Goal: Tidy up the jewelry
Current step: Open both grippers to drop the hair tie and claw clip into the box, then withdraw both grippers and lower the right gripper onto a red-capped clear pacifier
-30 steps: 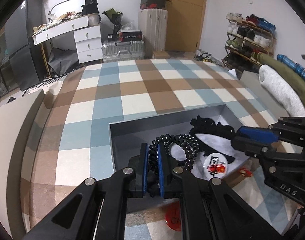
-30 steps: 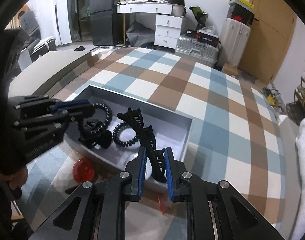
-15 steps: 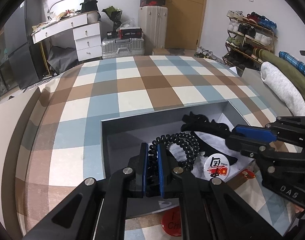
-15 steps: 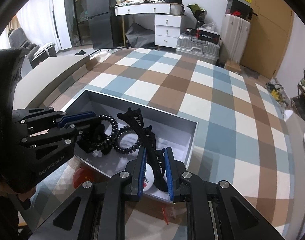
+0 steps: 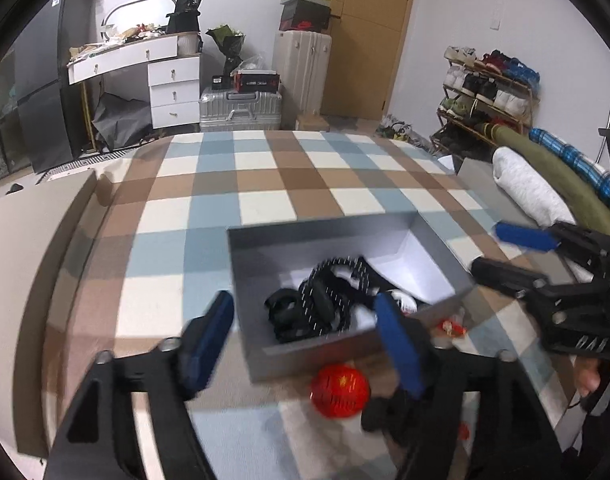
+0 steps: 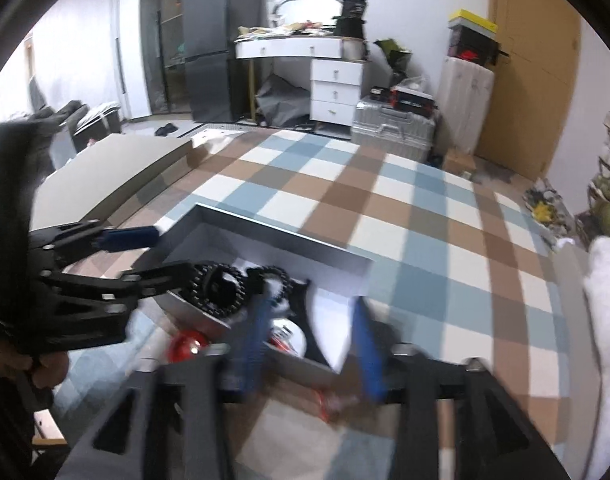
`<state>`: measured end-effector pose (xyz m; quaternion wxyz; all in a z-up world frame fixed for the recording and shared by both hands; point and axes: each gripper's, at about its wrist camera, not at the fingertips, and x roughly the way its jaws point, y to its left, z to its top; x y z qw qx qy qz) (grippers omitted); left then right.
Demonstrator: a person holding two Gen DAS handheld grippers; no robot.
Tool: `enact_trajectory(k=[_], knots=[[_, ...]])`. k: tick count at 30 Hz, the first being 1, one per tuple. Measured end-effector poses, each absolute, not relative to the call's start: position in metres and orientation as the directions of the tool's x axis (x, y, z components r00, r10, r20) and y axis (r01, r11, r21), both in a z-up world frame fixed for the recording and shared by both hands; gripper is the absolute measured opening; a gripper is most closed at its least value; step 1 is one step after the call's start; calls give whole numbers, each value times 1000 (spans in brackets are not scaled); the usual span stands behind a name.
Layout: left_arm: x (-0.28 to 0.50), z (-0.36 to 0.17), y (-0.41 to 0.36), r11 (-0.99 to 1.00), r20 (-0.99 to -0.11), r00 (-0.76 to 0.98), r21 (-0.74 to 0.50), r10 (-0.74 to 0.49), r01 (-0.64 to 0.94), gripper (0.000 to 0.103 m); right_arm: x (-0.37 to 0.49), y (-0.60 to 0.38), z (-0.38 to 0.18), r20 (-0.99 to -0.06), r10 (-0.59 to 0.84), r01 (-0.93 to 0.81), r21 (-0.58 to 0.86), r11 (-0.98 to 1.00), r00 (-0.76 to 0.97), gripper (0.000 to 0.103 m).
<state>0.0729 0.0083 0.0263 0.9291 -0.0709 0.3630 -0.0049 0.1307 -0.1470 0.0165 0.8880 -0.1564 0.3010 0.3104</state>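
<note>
A grey open box (image 5: 337, 236) sits on the checked cloth. Inside lie black coiled hair ties (image 5: 325, 300), a black claw clip (image 6: 305, 308) and a white round badge (image 6: 289, 336). My left gripper (image 5: 309, 336) is open and empty, its jaws spread across the box's near wall. My right gripper (image 6: 313, 336) is open and empty, over the box's near corner. It also shows at the right of the left wrist view (image 5: 505, 252). The left gripper shows at the left of the right wrist view (image 6: 153, 252). A red round badge (image 5: 339, 390) lies on the cloth in front of the box.
A small red item (image 5: 451, 326) lies by the box's near right corner. Rolled blankets (image 5: 545, 184) lie along the right edge. A desk, suitcases and a shoe rack stand beyond the far edge of the cloth.
Both grippers have opened. The left let go of the coiled hair tie, the right let go of the claw clip; both now lie in the box. Both grippers pulled back a little.
</note>
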Motion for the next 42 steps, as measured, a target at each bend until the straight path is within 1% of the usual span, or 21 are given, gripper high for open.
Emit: enact_trajectory(k=[1,2,3,4,5,6,8,12,16,25,35,39,42], knots=[[68,25,7,991,-675,736,-127,-52,-47,78,130,-154,16,-632,452,-634,-81,769,629,71],[65,23,7,992,-681,731,-118,-47,-46,81,129,-159,16,-636,451,-630,-72,773,626,80],[61,21,6,993,-688,725,-111,-44,-45,84,129,-165,15,-644,449,-625,-60,778,620,86],[59,19,7,993,-693,720,-112,-45,-46,85,129,-171,13,-650,446,-619,-48,784,615,89],[57,15,7,992,-699,714,-118,-49,-48,89,128,-174,11,-658,441,-615,-41,788,610,94],[56,13,8,991,-703,710,-123,-53,-48,96,127,-178,8,-667,436,-611,-37,791,605,98],[52,6,10,989,-706,706,-137,-56,-59,102,124,-180,1,-674,434,-617,-41,786,598,99],[51,-2,14,989,-726,687,-128,-41,-77,102,122,-176,-20,-707,421,-643,-62,763,568,99],[52,-2,13,985,-727,683,-157,-69,-67,102,124,-173,-33,-743,402,-652,-62,756,536,99],[49,-6,-3,991,-738,668,-134,-95,-8,102,124,-172,-40,-759,407,-662,-43,748,509,99],[48,-5,-6,989,-743,660,-148,-112,2,102,135,-178,-45,-769,390,-631,-23,776,507,99],[45,-2,-17,989,-739,658,-141,-141,54,102,138,-177,-50,-772,384,-613,-8,790,506,99],[44,-3,-22,988,-743,652,-134,-150,75,102,139,-174,-54,-776,365,-603,-24,798,514,99]])
